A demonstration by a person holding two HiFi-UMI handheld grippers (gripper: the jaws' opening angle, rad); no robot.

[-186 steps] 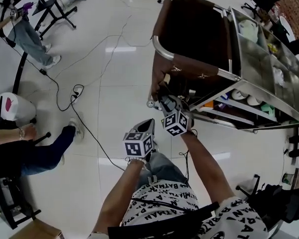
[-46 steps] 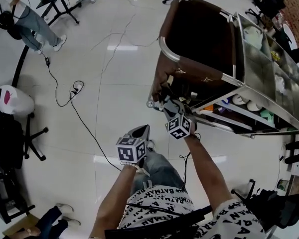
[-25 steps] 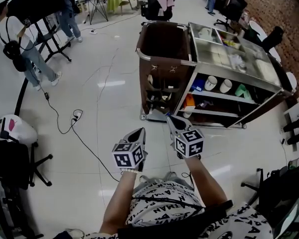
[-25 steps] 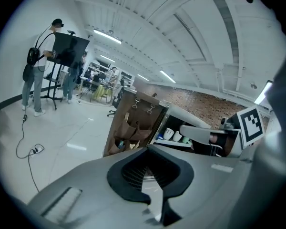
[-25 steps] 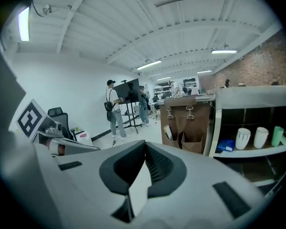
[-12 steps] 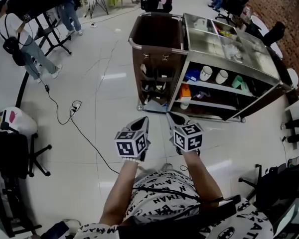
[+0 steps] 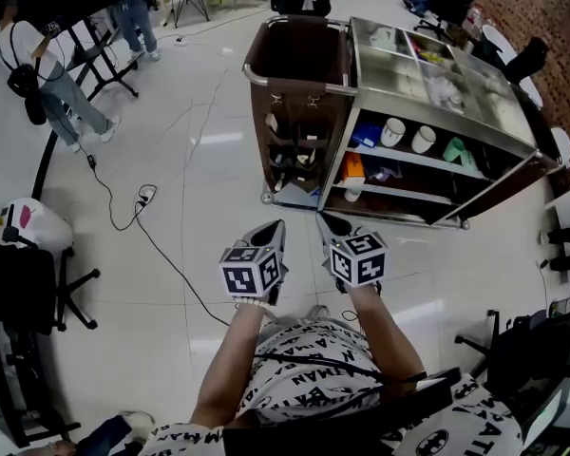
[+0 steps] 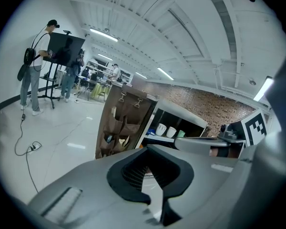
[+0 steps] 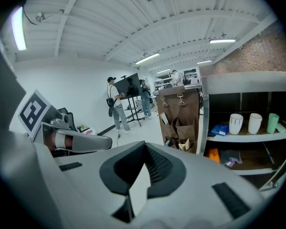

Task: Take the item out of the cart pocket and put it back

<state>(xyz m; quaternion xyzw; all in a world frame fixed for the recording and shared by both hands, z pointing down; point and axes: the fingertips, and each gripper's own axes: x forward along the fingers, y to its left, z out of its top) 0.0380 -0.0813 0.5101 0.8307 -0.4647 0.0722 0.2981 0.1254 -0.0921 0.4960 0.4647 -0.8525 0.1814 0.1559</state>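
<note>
Shirt (image 7: 309,388) lettering "BATMAN", cart (image 7: 294,83) ahead

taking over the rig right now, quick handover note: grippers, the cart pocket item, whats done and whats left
Left gripper: shut, empty, held well back from the cart.
Right gripper: shut, empty, beside the left one.
Things: the brown pockets on the cart's end hold several small items.
Done: the right gripper was at the pockets moments ago and has drawn back empty, so the item seems put back.
Left: probably nothing; maybe check it sits fully in its pocket.
</note>
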